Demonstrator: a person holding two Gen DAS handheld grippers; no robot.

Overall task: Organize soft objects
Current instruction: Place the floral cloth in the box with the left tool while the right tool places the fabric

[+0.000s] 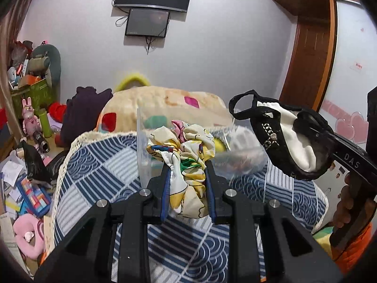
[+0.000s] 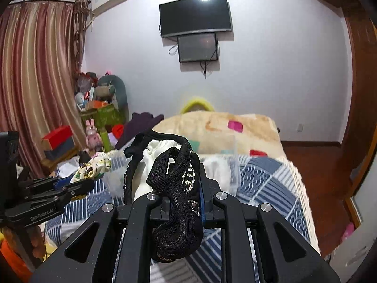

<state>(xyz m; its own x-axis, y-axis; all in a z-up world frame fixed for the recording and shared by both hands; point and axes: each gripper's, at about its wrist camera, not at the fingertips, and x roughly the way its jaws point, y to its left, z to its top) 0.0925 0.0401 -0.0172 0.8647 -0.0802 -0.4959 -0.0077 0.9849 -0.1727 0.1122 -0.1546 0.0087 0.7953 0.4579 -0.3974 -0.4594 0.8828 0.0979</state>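
Looking along my left gripper [image 1: 187, 184], I pinch a printed cloth [image 1: 186, 155]: light, limp, slippery, best held bunched, above the bed [image 1: 99, 162] before a clear box [image 1: 150, 146]. Along my right gripper [image 2: 186, 188], jaws nearly closed clamp a black-and-white garment [image 2: 165, 165], soft and drooping.

The crumpled cream-and-yellow printed cloth [image 1: 186, 155] looks satiny with a slight sheen, while the black mesh garment with white cloth lining [image 2: 174, 188] is coarse, open-weave netting. The blue-and-white patterned woven bedspread [image 1: 99, 165] is matt with a lace edge; the clear plastic box [image 1: 146, 146] is smooth and glossy. Both matt black plastic claws, the left claw [image 1: 188, 176] and the right claw [image 2: 179, 188], carry shiny metal bolts.
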